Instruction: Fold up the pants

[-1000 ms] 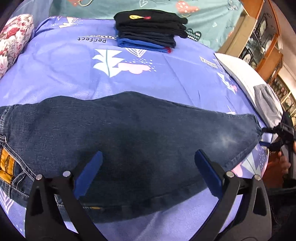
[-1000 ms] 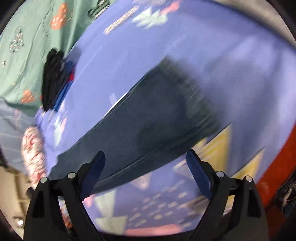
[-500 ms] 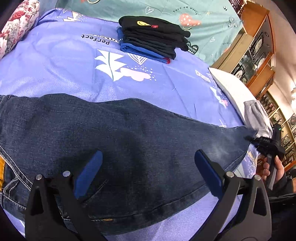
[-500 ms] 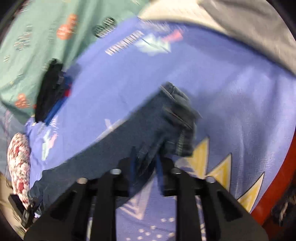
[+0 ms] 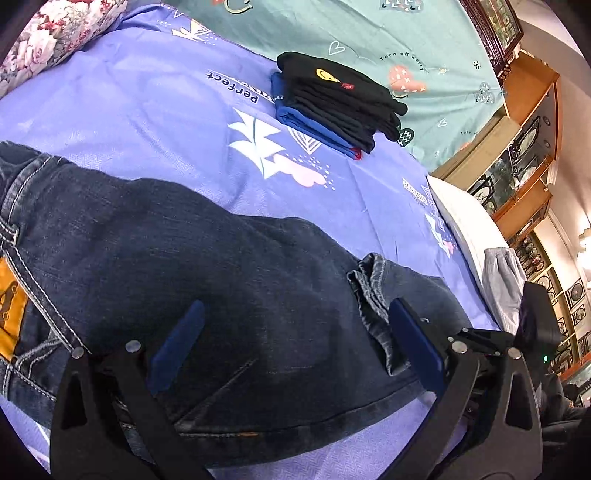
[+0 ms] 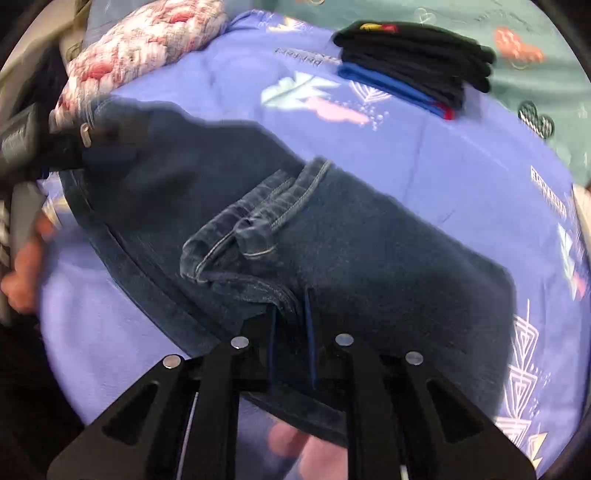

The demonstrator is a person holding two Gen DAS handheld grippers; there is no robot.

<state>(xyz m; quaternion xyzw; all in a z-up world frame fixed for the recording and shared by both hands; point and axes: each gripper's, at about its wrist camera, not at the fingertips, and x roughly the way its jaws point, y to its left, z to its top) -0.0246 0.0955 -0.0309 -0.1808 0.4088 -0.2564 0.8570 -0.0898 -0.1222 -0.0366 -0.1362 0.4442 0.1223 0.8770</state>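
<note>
A purple-sheeted bed carries dark jeans and stacked folded clothes.

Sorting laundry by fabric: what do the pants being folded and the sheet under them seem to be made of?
The jeans look like dark blue denim, matte: pale contrast stitching on the hem and seams, faded edges. The purple bedsheet looks like thin woven cotton or a blend, with a faint herringbone texture and printed motifs; its exact fibre is unclear.

A purple printed bedsheet meets a teal sheet; wooden glass-fronted cabinets stand alongside.
</note>
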